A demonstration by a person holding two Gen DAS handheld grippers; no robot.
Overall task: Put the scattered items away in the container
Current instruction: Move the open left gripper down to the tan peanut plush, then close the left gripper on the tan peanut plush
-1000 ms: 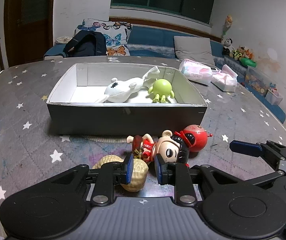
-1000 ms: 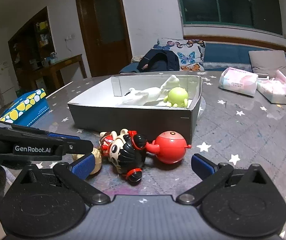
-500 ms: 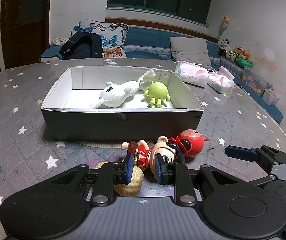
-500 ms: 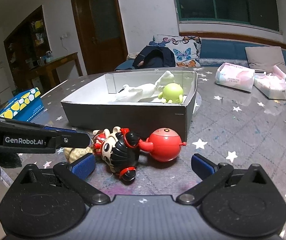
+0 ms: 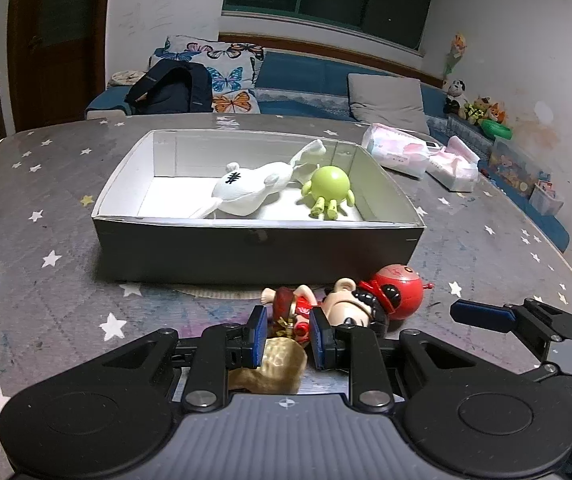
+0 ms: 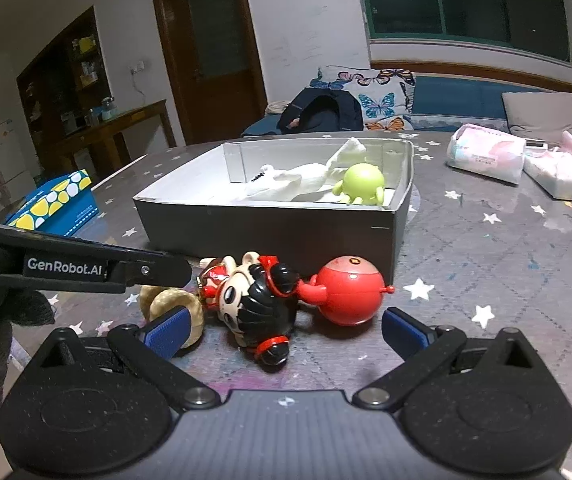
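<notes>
Doll figurine [image 5: 350, 308], red-robed with black hair buns, lying on its side on the star-patterned table [image 5: 46, 280], directly ahead of the tips of the left gripper [image 5: 285, 336]. Its red body sits in line with the gap between the 2 blue pads; whether either pad touches it cannot be told from either view. The left jaws stand partly parted, roughly a middling gap, with nothing visibly clamped. A tan peanut-shaped toy [image 5: 278, 364] lies under and just behind the left fingertips, partly covered by the finger [image 5: 257, 336] on the left.

Just beyond the doll's head, to the right of the left fingers, rests a red ball-shaped toy [image 5: 400, 292], touching the doll's hair. In the right wrist view the same doll [image 6: 254, 300] and red toy [image 6: 346, 292] lie between and ahead of the 2 fingers of the right gripper [image 6: 286, 330], whose jaws are spread wide and hold nothing; the tan toy [image 6: 174, 304] sits at its left fingertip.

Farther ahead of both grippers stands the container [image 5: 254, 248], an open grey box with white interior, close behind the 3 loose toys. Inside it lie a white plush [image 5: 246, 192] and a green round figure [image 5: 330, 190], side by side. 2 pink tissue packs [image 5: 422, 156] lie beyond the box to the right; a blue dotted box [image 6: 58, 204] lies to the left.
</notes>
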